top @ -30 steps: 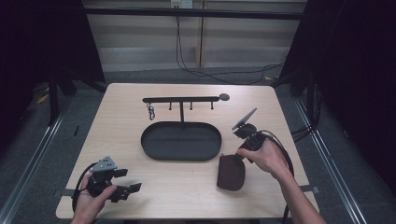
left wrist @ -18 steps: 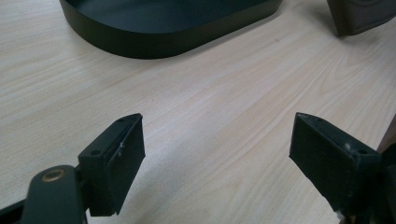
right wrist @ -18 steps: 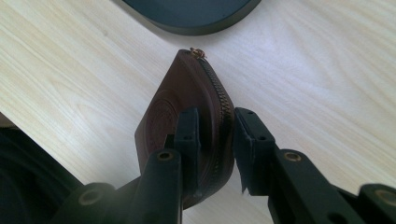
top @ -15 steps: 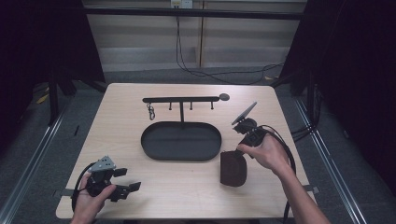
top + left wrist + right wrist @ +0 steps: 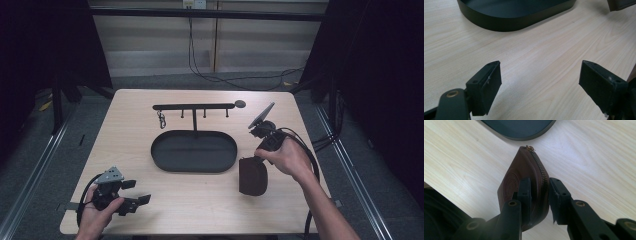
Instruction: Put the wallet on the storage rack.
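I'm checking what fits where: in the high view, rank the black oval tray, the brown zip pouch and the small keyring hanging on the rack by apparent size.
Largest to smallest:
1. Black oval tray
2. Brown zip pouch, clamped in the right hand-held gripper
3. Keyring, tiny, on the rack's left hook

All stand at similar depth, so the order is safe.

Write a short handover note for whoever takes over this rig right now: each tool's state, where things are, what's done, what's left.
Right tool: shut on the brown zip pouch, gripping its zipper edge, lifted off the table.
Left tool: open, holds nothing, near the table's front left corner.
Black oval tray with hook rack: mid-table, a keyring on the left hook.
Done: pouch grasped.
Left: probably place it in the tray.
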`<action>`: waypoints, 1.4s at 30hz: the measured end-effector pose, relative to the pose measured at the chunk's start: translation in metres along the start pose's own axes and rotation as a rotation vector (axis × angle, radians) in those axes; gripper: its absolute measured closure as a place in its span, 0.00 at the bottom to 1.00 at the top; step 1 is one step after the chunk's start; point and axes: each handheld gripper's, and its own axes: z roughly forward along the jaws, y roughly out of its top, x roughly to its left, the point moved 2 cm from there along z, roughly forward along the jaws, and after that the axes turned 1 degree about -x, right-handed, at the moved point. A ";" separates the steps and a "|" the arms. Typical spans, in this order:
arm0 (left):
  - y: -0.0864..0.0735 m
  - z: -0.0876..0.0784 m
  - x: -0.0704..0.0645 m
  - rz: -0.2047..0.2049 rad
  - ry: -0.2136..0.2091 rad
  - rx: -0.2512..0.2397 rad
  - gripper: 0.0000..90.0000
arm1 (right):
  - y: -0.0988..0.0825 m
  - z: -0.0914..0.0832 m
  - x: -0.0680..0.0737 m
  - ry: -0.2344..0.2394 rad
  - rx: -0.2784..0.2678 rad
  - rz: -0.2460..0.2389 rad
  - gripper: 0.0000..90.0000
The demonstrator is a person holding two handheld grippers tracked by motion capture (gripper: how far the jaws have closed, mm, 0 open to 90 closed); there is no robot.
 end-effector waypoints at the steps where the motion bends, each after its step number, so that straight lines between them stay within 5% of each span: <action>1: 0.000 0.000 0.000 0.000 0.000 0.000 0.20 | 0.001 -0.001 0.000 -0.004 -0.001 0.002 0.80; 42: -0.001 0.003 0.001 -0.021 -0.016 0.016 0.20 | 0.055 -0.032 -0.003 -0.021 -0.034 0.026 0.81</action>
